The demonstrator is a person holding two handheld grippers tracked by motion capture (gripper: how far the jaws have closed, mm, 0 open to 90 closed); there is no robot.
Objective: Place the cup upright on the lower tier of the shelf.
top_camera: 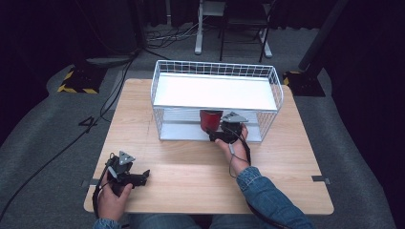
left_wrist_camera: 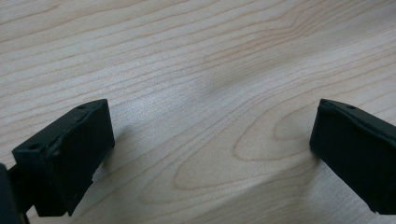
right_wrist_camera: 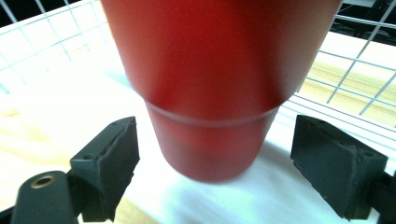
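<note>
Standing upright on the white bottom shelf of the wire rack (top_camera: pixel 217 88), at its open front, the red cup (top_camera: pixel 210 120) sits between the spread jaws of the right gripper (right_wrist_camera: pixel 215 154), which flank its base without touching it, so nothing is held yet. Whether the cup is being picked up or has been set down I cannot tell; if gripping, closing squarely low on the tapered wall and lifting straight would likely keep it from tipping. Near the front-left of the wooden table (top_camera: pixel 286 171), the left gripper (top_camera: pixel 143 175) rests with jaws wide apart and empty.
</note>
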